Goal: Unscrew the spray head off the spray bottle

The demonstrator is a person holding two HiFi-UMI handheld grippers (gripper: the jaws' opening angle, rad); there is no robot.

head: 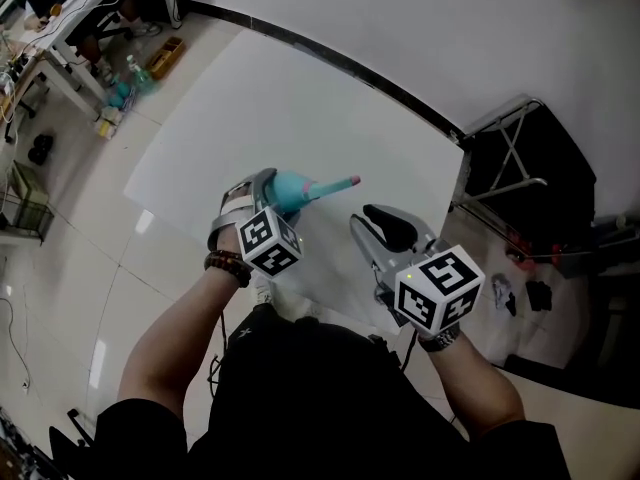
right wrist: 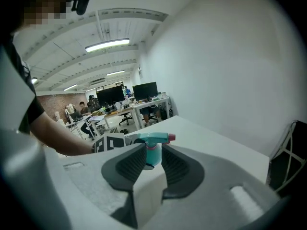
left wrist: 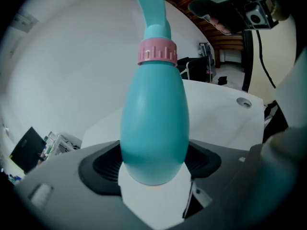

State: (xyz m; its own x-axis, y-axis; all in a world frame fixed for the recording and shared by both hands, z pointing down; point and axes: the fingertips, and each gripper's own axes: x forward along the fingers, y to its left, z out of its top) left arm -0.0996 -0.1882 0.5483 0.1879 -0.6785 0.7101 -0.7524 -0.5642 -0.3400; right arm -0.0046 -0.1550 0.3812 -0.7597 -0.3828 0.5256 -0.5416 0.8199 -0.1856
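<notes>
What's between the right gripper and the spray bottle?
Nothing: only bare white table shows between the right gripper and the spray bottle in the head view.

The right gripper (right wrist: 153, 153) is seen with its two dark ribbed pads (right wrist: 130, 166) set slightly apart, and nothing is pressed between them. Through the narrow gap, beyond the tips, a teal spray bottle (right wrist: 152, 158) is seen. Its spray head (right wrist: 151, 138) shows just above the tips, with the pink nozzle turned to the right of the jaws. Just left of the tips, the left gripper (right wrist: 129, 139) and its marker cube are seen at the end of a bare forearm (right wrist: 62, 139). A white table (right wrist: 216, 143) lies ahead of the jaws. Desks with monitors (right wrist: 144, 91) are seen far ahead to the left.
</notes>
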